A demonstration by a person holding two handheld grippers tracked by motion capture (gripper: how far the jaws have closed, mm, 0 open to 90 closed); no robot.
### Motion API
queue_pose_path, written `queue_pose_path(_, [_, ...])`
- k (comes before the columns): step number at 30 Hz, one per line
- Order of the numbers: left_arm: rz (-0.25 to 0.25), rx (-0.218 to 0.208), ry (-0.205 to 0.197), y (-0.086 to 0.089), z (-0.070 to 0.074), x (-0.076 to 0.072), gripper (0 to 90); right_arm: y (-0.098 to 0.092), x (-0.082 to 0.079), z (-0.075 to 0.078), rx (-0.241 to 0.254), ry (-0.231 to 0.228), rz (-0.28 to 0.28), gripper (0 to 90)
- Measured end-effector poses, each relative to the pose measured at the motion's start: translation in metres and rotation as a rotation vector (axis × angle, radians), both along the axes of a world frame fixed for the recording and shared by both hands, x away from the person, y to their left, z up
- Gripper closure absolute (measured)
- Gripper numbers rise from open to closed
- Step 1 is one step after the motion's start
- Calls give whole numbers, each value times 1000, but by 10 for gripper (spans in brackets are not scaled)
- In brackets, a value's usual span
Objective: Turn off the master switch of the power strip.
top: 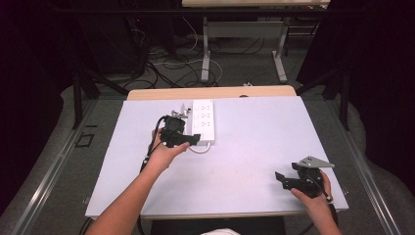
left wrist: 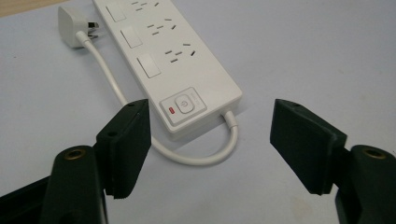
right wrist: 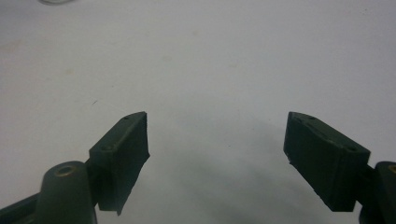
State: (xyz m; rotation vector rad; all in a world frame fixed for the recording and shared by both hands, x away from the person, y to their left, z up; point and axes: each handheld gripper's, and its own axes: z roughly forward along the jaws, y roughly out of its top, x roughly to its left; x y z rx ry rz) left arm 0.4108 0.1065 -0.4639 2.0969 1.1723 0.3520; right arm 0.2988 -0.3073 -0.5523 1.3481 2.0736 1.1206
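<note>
Power strip point(left wrist: 177, 60) lies at upper centre of the table point(top: 254, 147), its plug point(left wrist: 72, 29) unplugged beside it; left gripper point(left wrist: 210, 140) jaws spread, nothing between them; right gripper point(right wrist: 217, 158) spread, idle at lower right; plugging in probably remains.

White table point(top: 254, 147), tangled floor cables point(top: 171, 68), second table's metal legs point(top: 205, 54)
</note>
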Motion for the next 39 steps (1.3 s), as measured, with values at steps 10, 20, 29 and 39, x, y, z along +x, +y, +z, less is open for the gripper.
queue_pose_path(10, [-1, -15, -3, 9, 6, -13, 140, 0, 0, 0, -2, 2, 7, 214])
queue_pose_path(20, [-14, -12, 8, 18, 5, -24, 4, 0, 0, 0, -4, 2, 9, 213])
queue_pose_path(29, [9, -32, -12, 36, 6, -34, 4, 0, 0, 1, -1, 2, 8, 214])
queue_pose_path(39, [49, -64, -32, 58, 5, -45, 4, 1, -1, 1, 4, 4, 7, 213])
